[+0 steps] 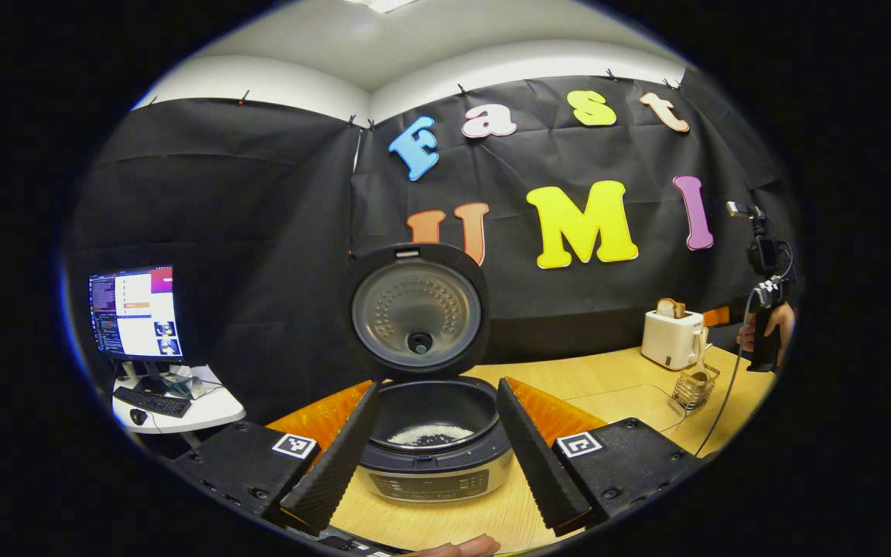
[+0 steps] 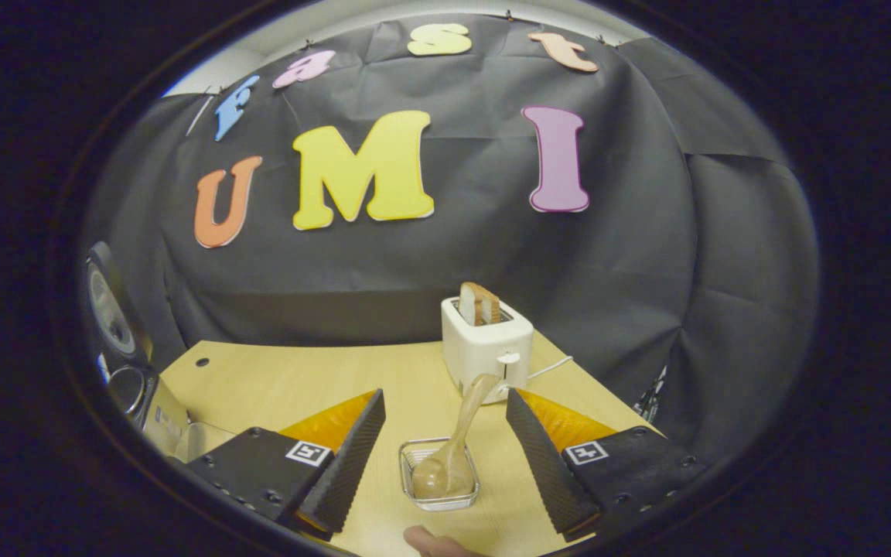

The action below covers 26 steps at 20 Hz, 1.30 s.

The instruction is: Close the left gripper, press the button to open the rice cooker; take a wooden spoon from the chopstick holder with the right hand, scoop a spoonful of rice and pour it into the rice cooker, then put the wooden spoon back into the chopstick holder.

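Right gripper: jaws held apart, nothing gripped, wooden spoon framed between them, standing in the chopstick holder by the toaster. Likely lined up on the spoon. Left gripper: jaws spread, parked facing the rice cooker, lid up, some rice seen inside.

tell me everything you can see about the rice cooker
The rice cooker stands on the pale wooden table with its round lid swung fully up, showing a metallic inner plate with a ring of small dimples and a dark central vent. Its dark inner pot holds a thin layer of white rice. The body looks silvery, with a front control panel. The left hand-held gripper frames it, open, apparently not touching.
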Available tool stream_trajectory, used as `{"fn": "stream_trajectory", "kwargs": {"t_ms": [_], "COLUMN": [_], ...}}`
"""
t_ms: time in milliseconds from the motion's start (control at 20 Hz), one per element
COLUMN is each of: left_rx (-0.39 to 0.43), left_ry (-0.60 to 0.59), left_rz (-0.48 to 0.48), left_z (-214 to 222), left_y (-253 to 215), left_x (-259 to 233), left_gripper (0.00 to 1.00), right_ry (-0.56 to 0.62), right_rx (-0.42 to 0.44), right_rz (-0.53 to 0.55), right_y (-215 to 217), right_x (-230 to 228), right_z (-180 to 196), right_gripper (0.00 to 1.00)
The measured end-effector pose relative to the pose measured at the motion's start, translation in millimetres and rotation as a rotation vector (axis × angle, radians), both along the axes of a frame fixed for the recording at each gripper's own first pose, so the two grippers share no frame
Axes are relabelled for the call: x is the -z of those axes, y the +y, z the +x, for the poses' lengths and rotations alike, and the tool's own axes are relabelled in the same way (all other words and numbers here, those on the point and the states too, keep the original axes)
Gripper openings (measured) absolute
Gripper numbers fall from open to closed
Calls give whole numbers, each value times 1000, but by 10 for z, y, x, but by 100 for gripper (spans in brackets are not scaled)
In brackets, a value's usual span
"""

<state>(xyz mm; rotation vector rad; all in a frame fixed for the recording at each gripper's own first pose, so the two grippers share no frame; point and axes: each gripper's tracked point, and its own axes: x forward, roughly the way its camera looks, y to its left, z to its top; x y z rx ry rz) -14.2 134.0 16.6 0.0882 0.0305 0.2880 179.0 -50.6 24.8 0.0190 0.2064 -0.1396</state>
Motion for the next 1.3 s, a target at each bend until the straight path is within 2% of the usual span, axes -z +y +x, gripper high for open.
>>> {"fn": "stream_trajectory", "kwargs": {"t_ms": [50,100,300,450,650,750,800,1000,1100,1300], "left_rx": [-4,-1,48,55,77,69,56,29,2,-4], "left_ry": [0,-8,-45,-68,-89,-127,-140,-221,-252,-269], "left_rz": [8,4,-32,-17,-52,-67,-77,-96,-111,-69], "left_z": [-2,-1,76,179,360,459,505,805,996,1568], "left_y": [-6,-32,-166,-135,-73,44,134,480,663,906], "left_x": [-39,-89,-400,-691,-1062,-1333,-1452,-1885,-1974,-1975], "left_gripper": [96,96,97,96,96,100,96,96,96,95], "right_ry": [-17,-35,-94,-112,-106,-99,-98,-117,-129,-164], "right_rx": [-12,-28,-67,-79,-111,-159,-179,-215,-232,-256], "right_rz": [-10,-16,-21,-39,-84,-91,-92,-96,-108,-141], "right_y": [-21,-22,-11,-22,15,117,161,251,281,333], "right_x": [-10,-28,-58,-17,154,247,283,339,351,349], "right_z": [-103,-214,-681,-984,-1296,-1448,-1522,-1746,-1823,-1922], "right_gripper": [92,95,92,94,92,92,94,94,94,94]}}
